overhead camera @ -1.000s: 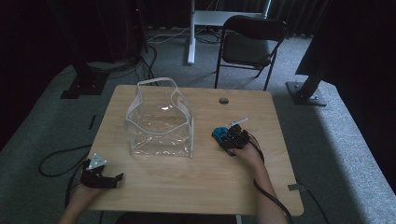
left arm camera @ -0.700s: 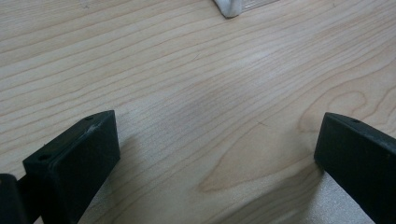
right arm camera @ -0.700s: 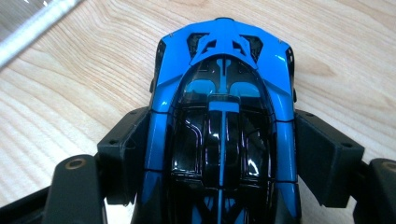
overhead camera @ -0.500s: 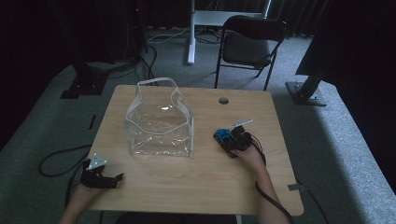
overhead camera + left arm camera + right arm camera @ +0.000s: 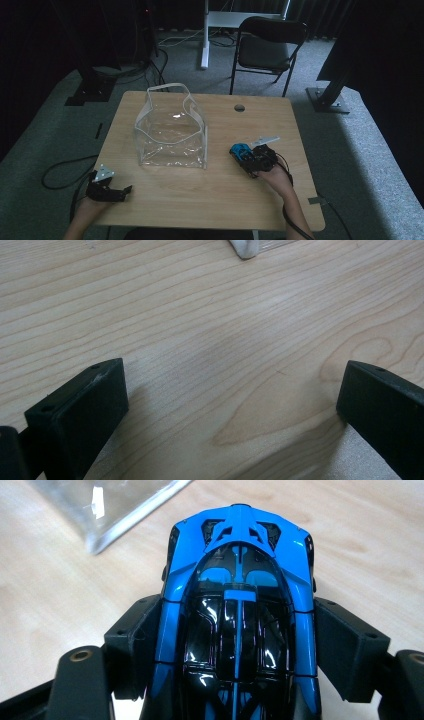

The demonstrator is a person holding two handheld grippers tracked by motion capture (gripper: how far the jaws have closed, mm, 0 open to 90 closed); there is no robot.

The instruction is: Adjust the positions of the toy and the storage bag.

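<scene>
Right hand-held gripper [image 5: 248, 155] has its jaws clamped on both sides of a blue toy car [image 5: 239, 615], sitting low over the desk [image 5: 210, 200] on the right side, just right of the clear plastic bag [image 5: 171, 131]. Left hand-held gripper [image 5: 117, 192] rests at the near left corner, jaws spread wide with nothing but bare wood between them.

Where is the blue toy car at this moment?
The blue toy car sits between the right gripper's jaws, on the table's right side in the high view, beside the clear bag.
</scene>
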